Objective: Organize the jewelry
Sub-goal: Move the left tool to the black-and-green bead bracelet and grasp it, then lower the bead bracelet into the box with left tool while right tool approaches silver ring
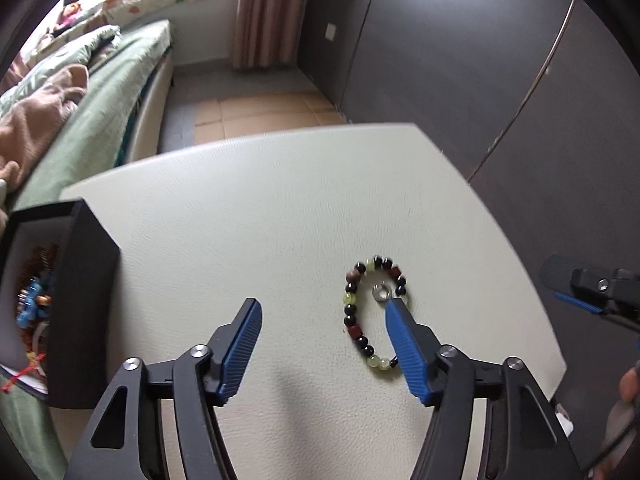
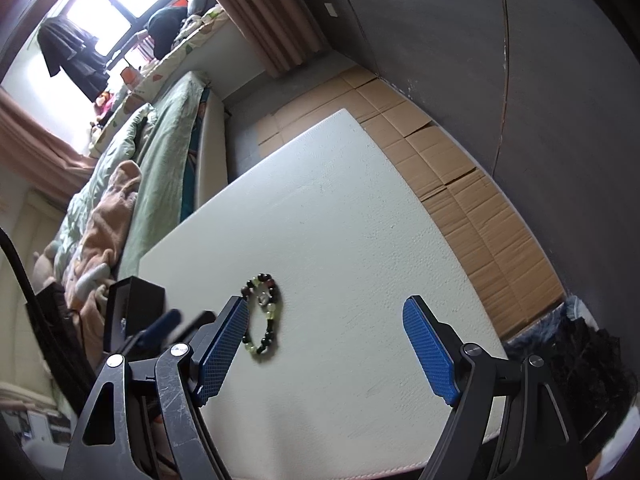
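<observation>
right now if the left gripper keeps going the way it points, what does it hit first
Probably the bare white tabletop, just left of the bead bracelet. The left gripper is open; its right finger overlaps the bracelet, though depth is unclear.

Green bed (image 1: 120,92) — pink curtain (image 1: 272,12)

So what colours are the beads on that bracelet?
Black, pale green and dark red beaded bracelet; clearest in the left wrist view.

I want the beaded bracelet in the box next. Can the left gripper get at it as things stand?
Probably yes. The left gripper is open just above the table, one fingertip already at the beaded bracelet, which lies flat with nothing covering it. The right gripper stands aside. The small ring inside the loop might get caught too.
</observation>
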A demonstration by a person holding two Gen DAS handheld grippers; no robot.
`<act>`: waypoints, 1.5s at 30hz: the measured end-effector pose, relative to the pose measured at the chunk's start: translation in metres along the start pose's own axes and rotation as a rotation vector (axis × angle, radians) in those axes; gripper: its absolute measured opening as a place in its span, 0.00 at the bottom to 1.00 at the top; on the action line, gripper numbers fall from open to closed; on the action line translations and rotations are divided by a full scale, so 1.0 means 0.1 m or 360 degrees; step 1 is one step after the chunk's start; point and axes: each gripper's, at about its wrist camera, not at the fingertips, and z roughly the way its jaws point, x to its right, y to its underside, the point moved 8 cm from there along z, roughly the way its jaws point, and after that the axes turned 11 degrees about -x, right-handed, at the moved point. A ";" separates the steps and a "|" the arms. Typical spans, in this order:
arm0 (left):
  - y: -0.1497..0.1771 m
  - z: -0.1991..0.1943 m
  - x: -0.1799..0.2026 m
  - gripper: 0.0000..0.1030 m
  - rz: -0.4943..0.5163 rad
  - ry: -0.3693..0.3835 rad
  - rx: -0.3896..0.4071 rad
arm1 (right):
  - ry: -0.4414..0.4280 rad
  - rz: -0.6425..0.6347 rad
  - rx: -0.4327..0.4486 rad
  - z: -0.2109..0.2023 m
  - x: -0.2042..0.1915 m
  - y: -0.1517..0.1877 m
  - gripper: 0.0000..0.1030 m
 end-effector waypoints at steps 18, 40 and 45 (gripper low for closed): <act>0.03 -0.04 -0.02 0.08 0.0090 -0.0078 0.0032 | 0.0194 -0.0155 0.0012 0.03 -0.06 0.00 0.78; -0.20 -0.96 -0.27 0.08 -0.0007 0.0174 0.0403 | 0.0110 -0.0253 -0.0062 0.45 -0.40 -0.08 0.56; -0.23 -1.13 -0.52 0.08 -0.0098 0.0177 0.0462 | 0.0132 -0.0462 -0.0035 0.58 -0.72 -0.08 0.50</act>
